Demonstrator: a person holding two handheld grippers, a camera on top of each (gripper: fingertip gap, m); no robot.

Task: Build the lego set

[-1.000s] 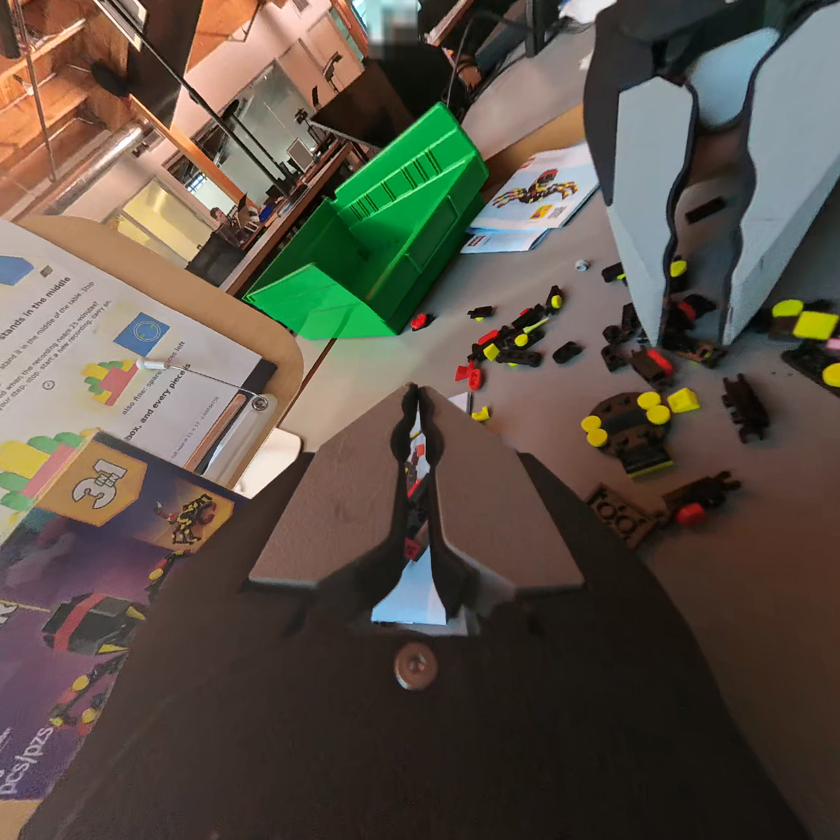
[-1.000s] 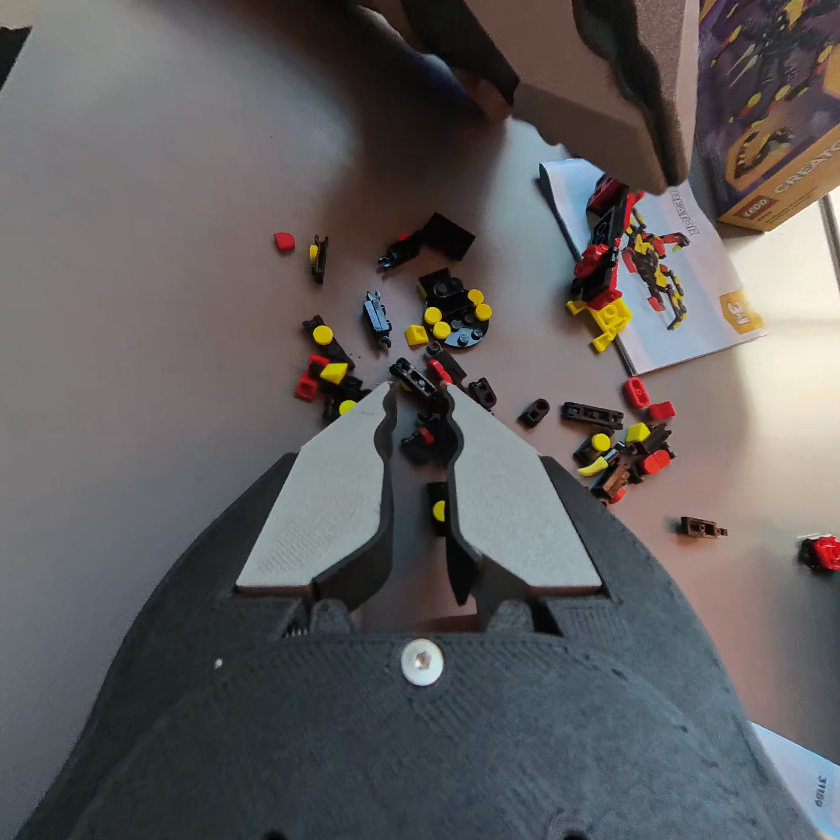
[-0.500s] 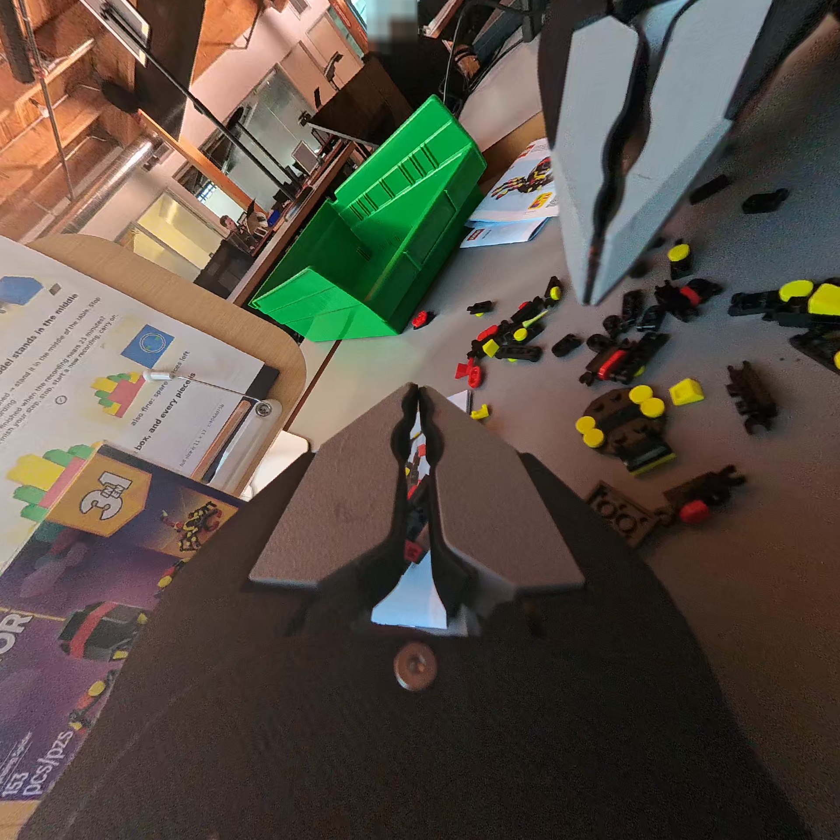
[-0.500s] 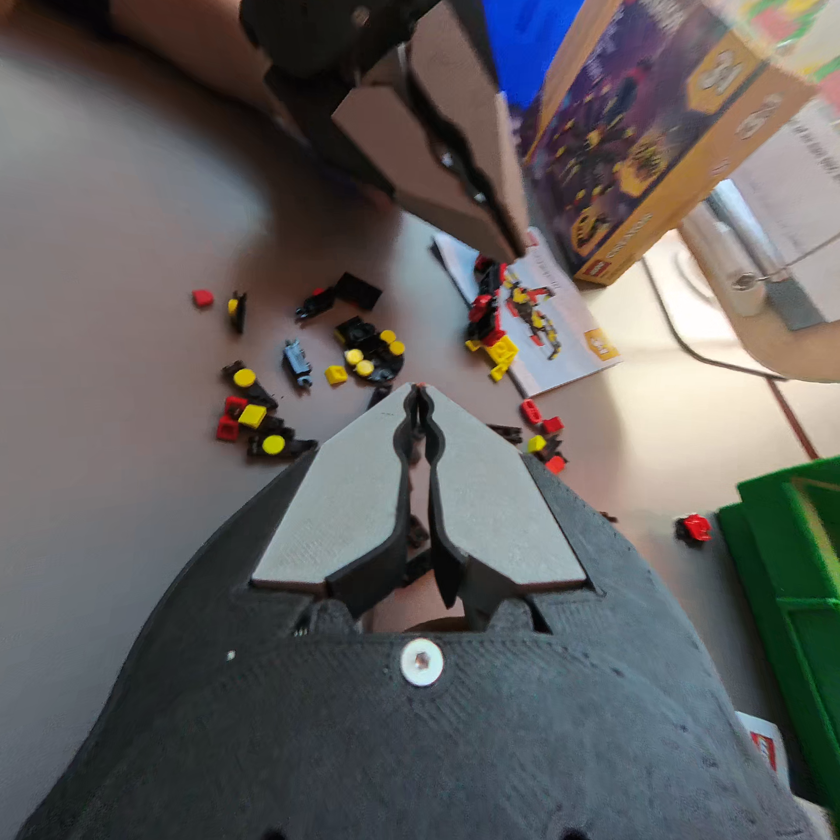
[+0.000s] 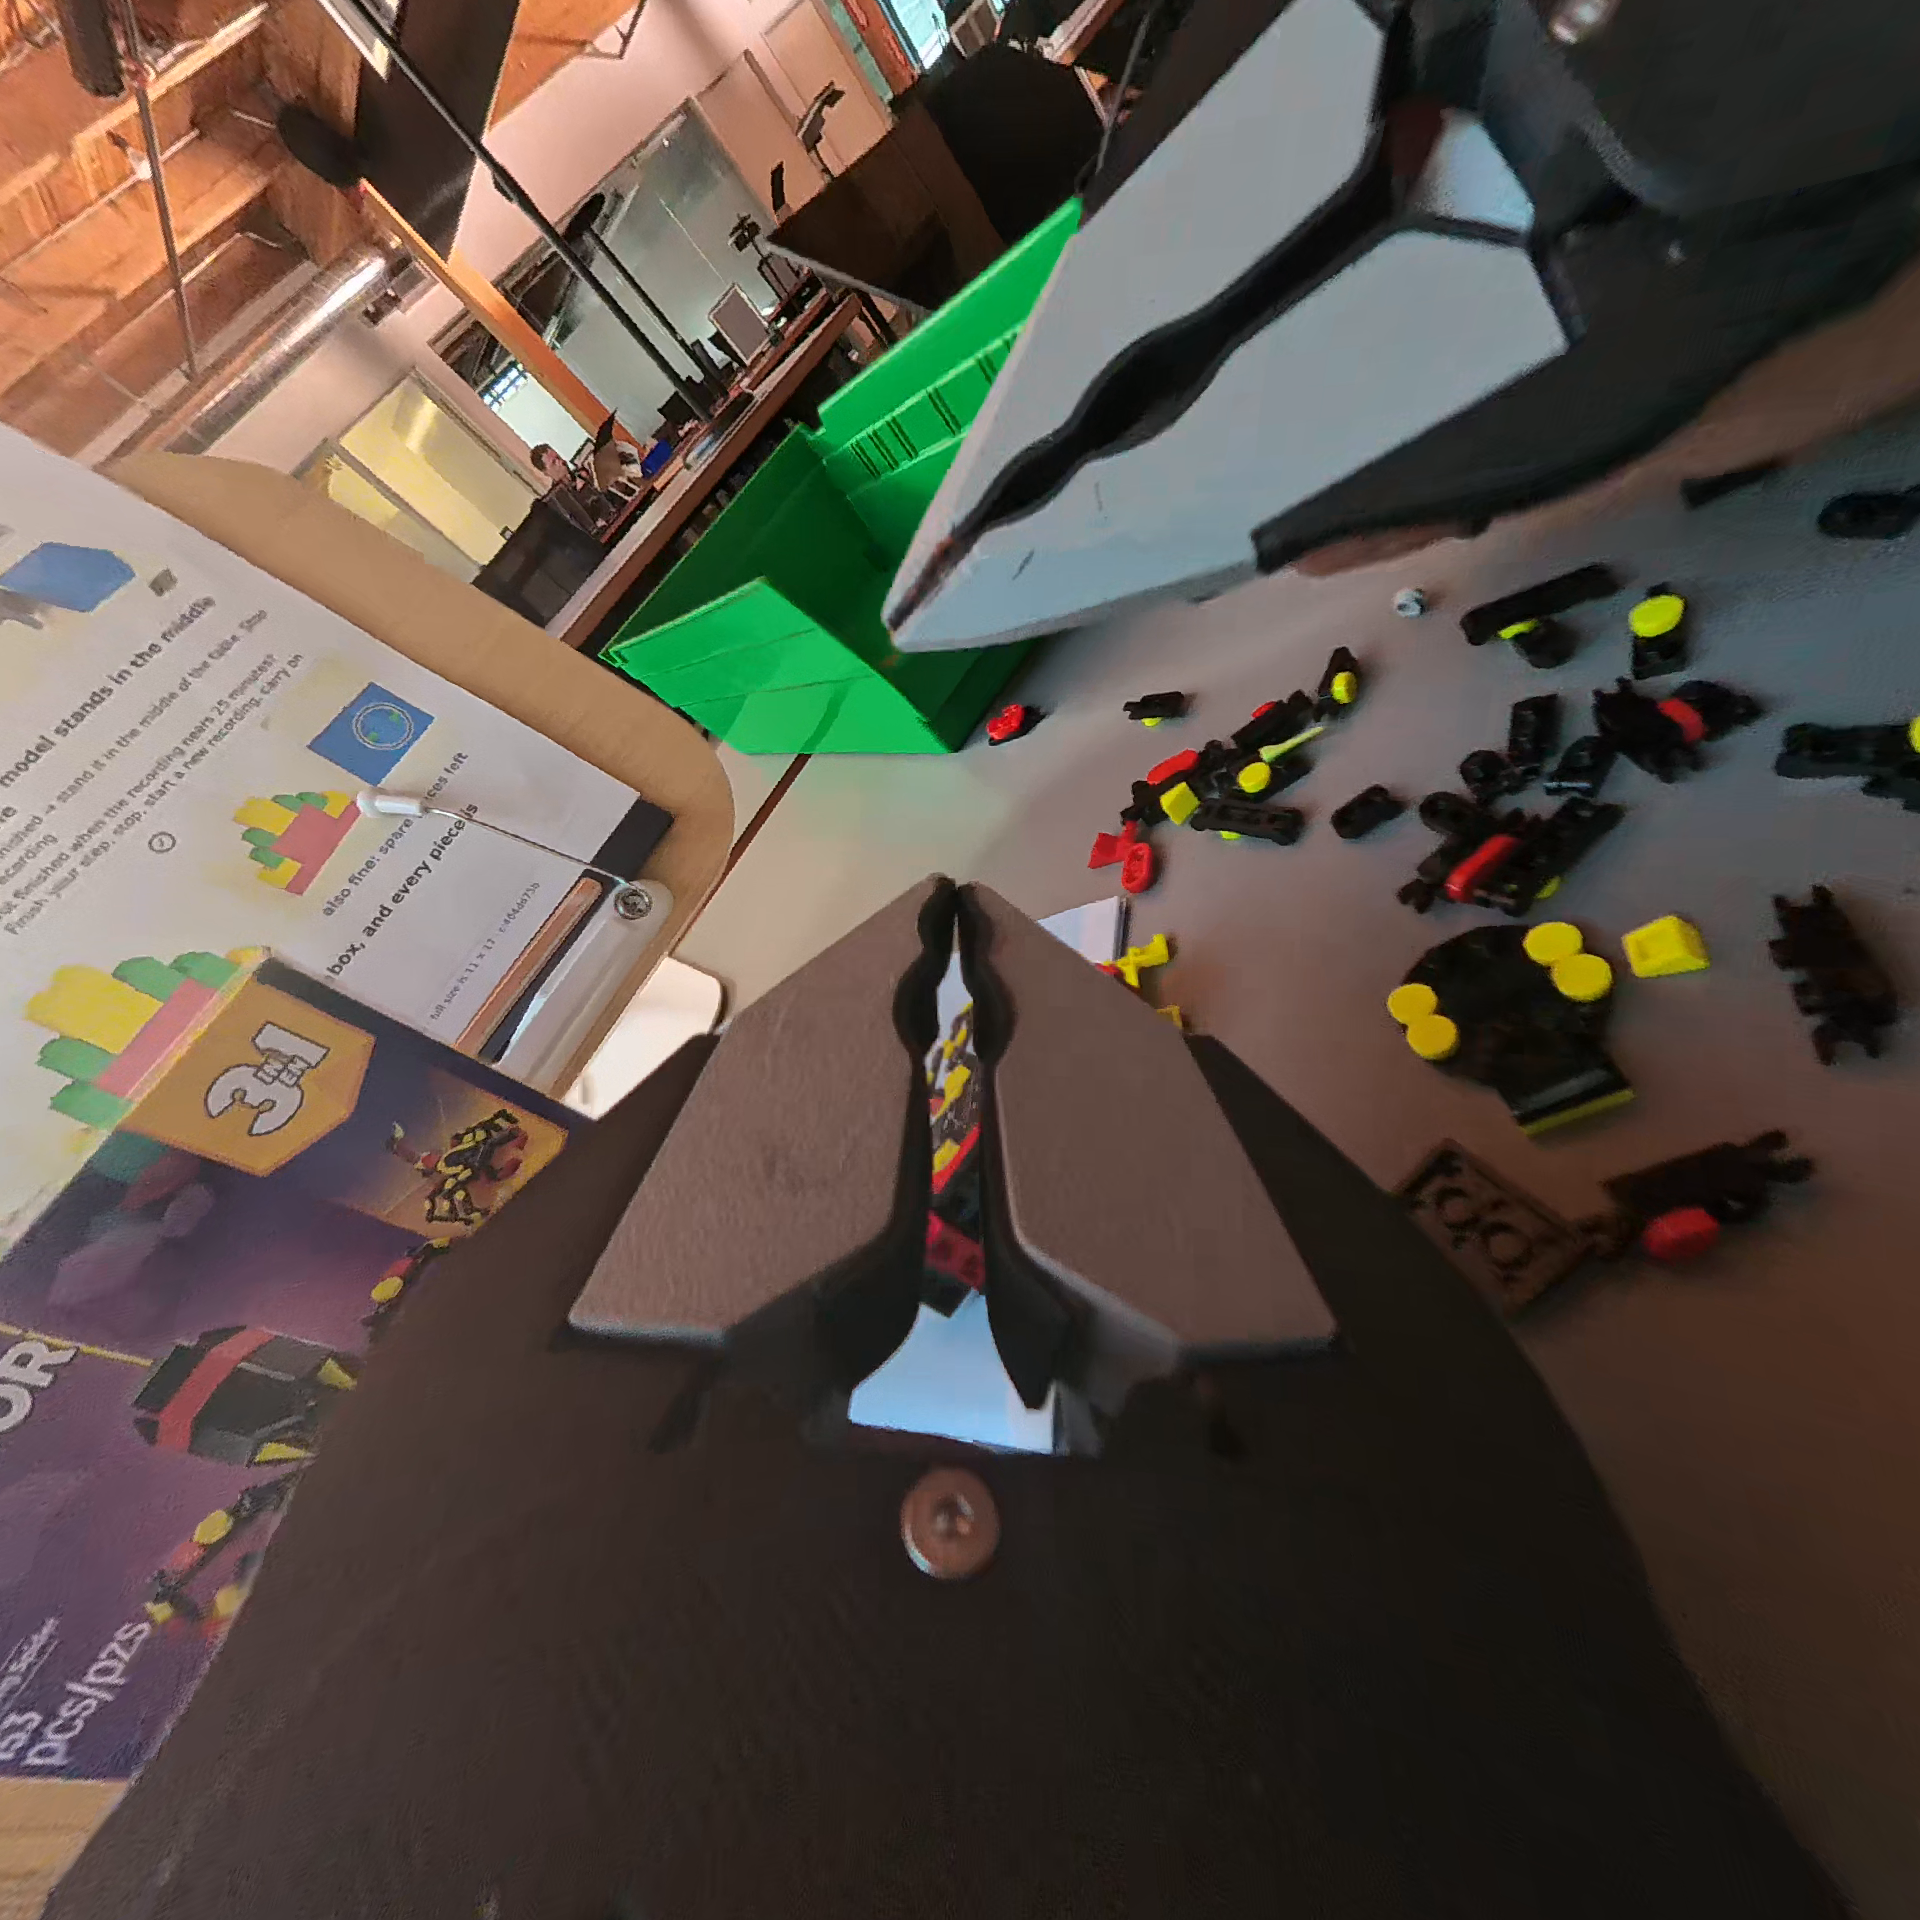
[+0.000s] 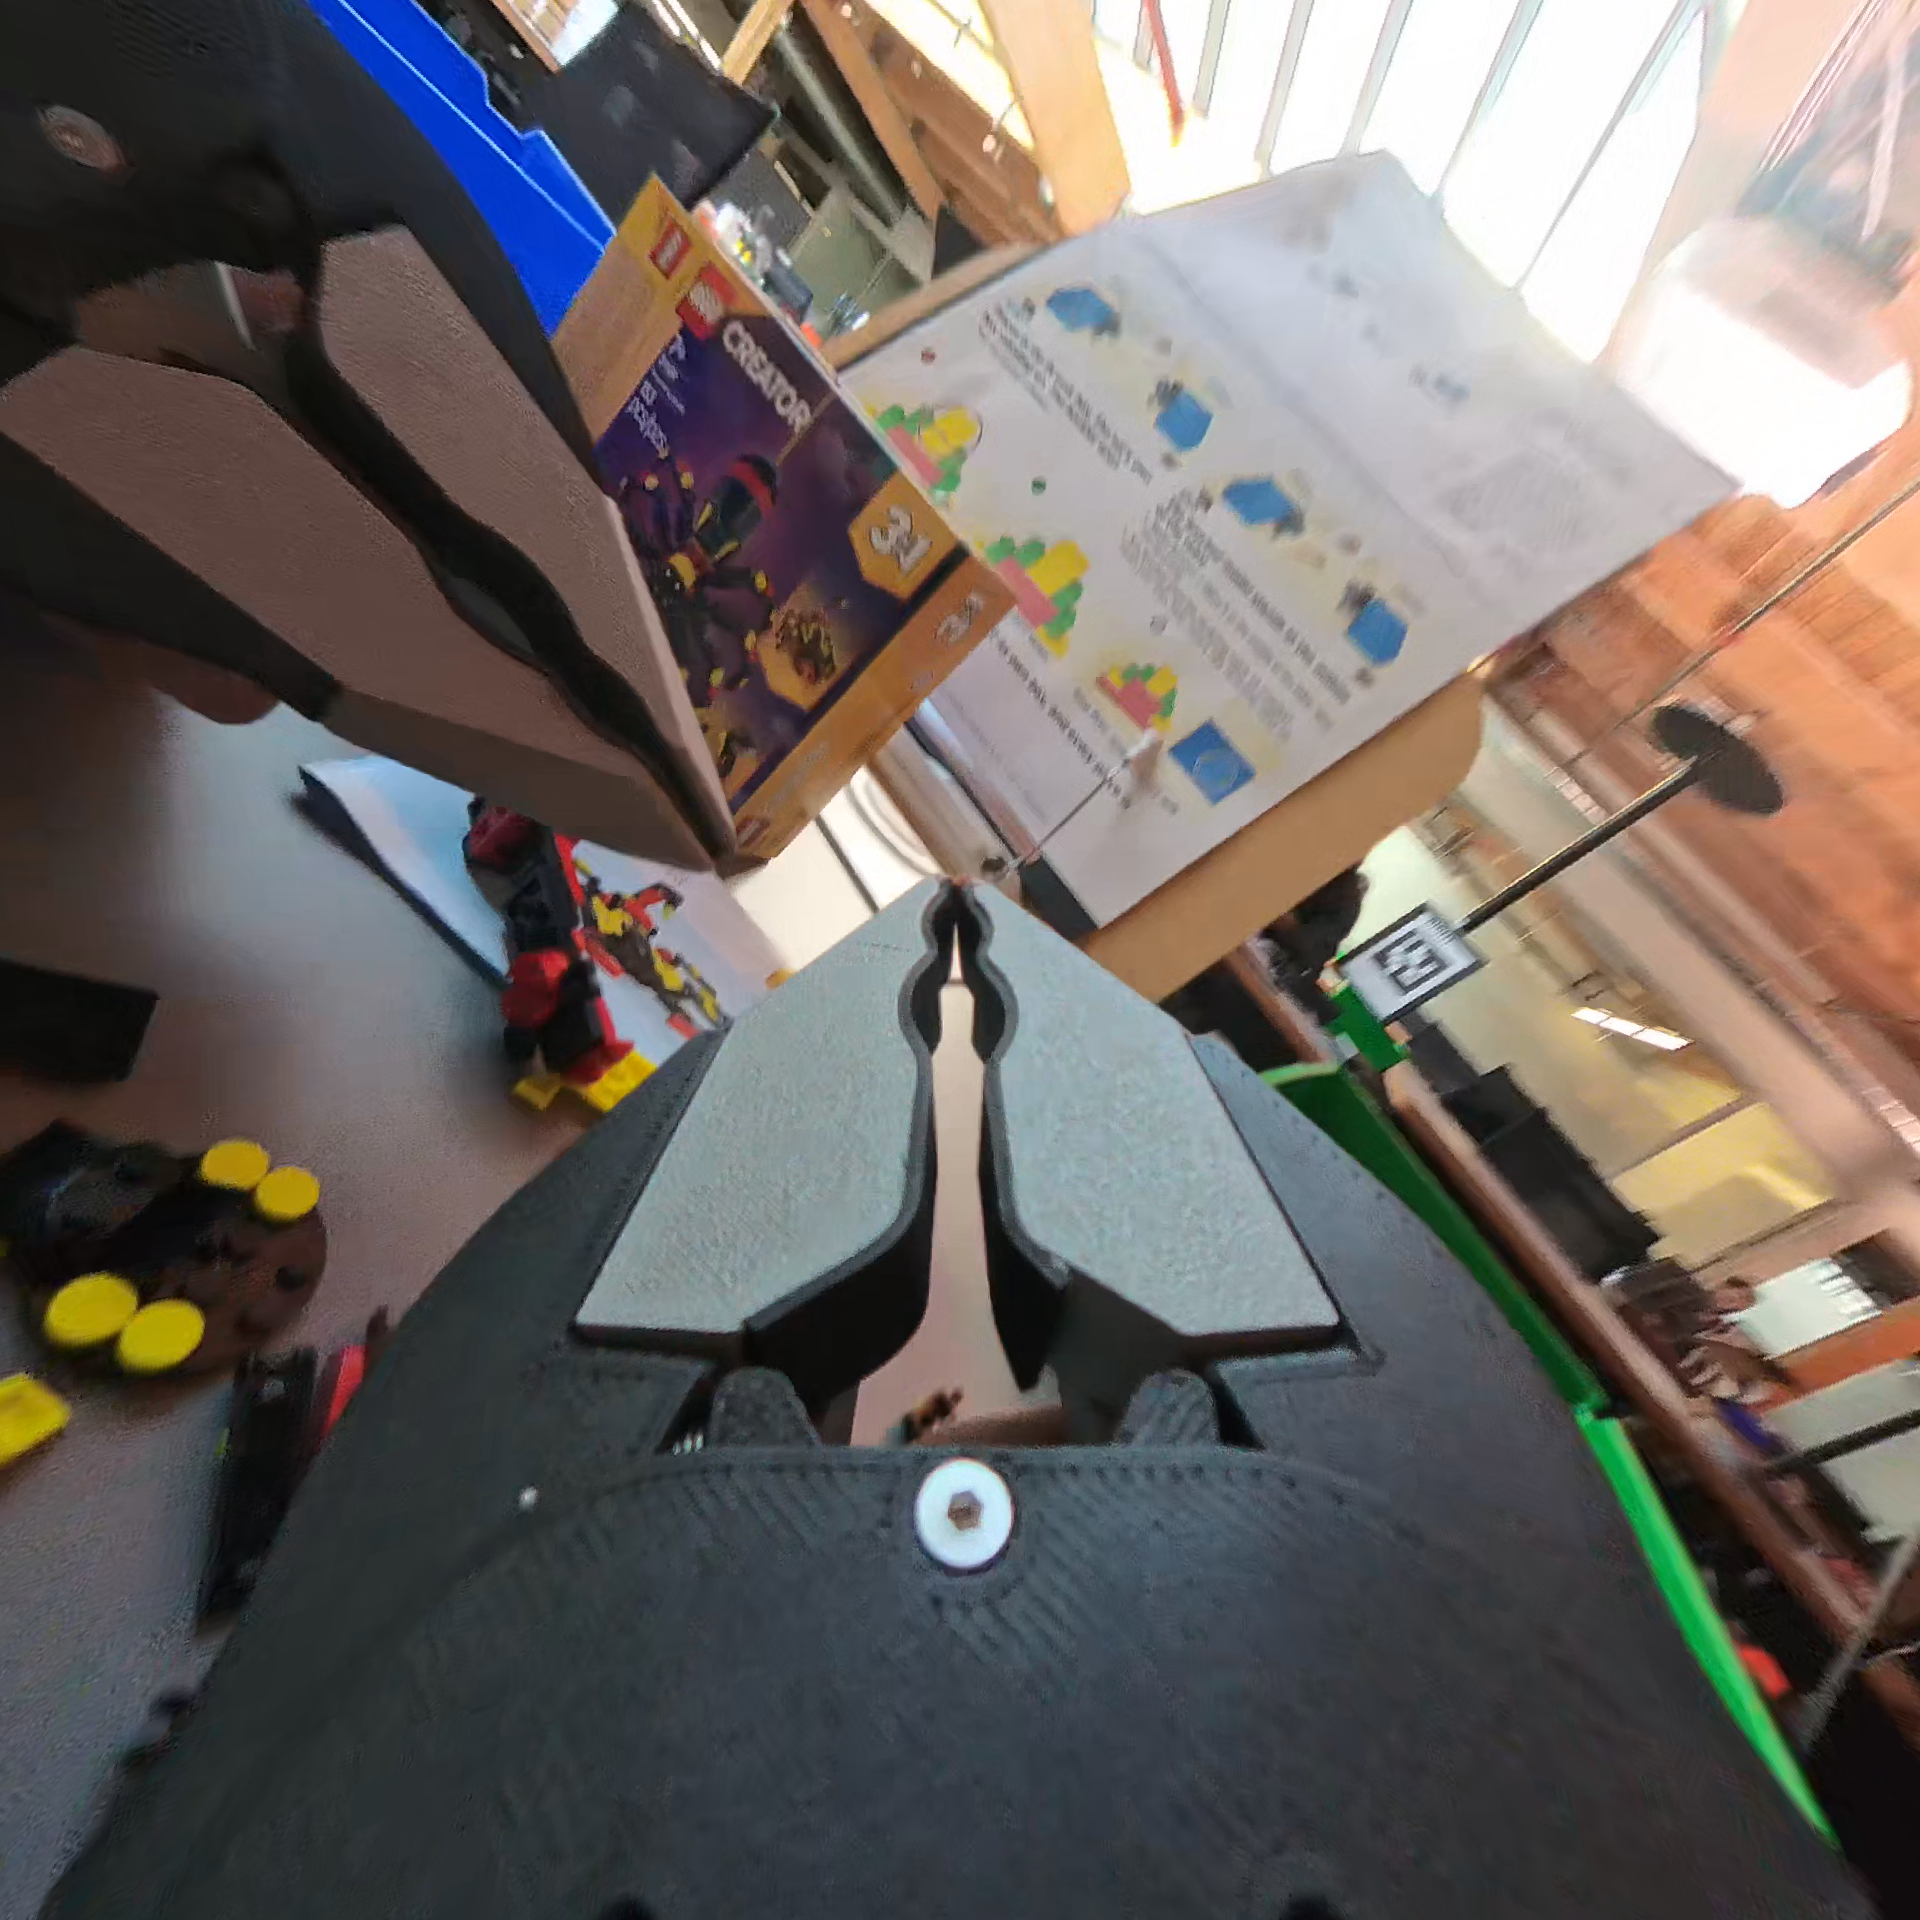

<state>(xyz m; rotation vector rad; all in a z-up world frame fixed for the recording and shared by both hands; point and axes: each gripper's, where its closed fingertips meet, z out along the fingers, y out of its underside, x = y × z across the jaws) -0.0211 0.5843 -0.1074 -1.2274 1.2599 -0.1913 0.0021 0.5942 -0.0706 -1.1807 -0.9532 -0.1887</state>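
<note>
Two-handed, pinching tiny red plastic piece (image 6: 961, 884) in closed right gripper (image 6: 958, 906), left gripper (image 5: 948, 896) also closed, grasp unclear, risking piece popping loose mid-air.

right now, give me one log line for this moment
left tongs shut, above model | right tongs shut, above table, load unclear | loose bricks scattered on table
</note>
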